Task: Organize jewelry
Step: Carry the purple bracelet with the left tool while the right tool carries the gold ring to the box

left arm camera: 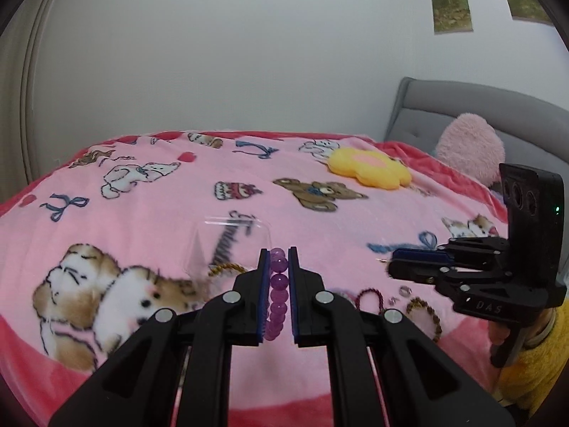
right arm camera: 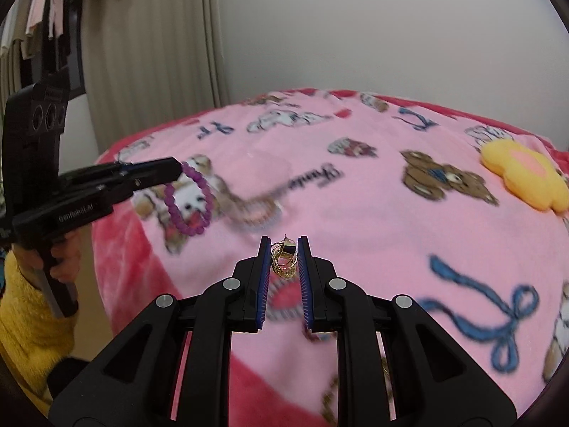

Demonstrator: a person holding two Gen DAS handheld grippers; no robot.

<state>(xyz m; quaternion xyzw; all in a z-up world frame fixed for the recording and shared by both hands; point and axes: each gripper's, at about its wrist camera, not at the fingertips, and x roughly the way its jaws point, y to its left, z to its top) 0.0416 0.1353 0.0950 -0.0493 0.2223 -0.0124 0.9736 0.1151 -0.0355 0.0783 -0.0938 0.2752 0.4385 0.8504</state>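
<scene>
My left gripper [left arm camera: 278, 252] is shut on a purple bead bracelet [left arm camera: 278, 295], seen edge-on between its blue pads. In the right wrist view the same left gripper [right arm camera: 177, 169] holds the purple bracelet [right arm camera: 190, 201] dangling as a loop above the pink blanket [right arm camera: 373, 206]. My right gripper [right arm camera: 283, 242] is shut on a small gold hoop earring [right arm camera: 283, 259] with a dark square piece. From the left wrist view the right gripper [left arm camera: 393, 261] shows at the right, held above the blanket. A clear plastic box [left arm camera: 231, 245] lies on the blanket ahead.
Loose jewelry lies on the pink blanket [left arm camera: 142, 213]: a dark red bead bracelet [left arm camera: 370, 297], a brown bead bracelet [left arm camera: 426, 315], a gold-brown one [left arm camera: 227, 268], small rings [left arm camera: 404, 290]. A yellow flower cushion [left arm camera: 370, 167] and pink pillow [left arm camera: 469, 147] sit near the grey headboard [left arm camera: 462, 106].
</scene>
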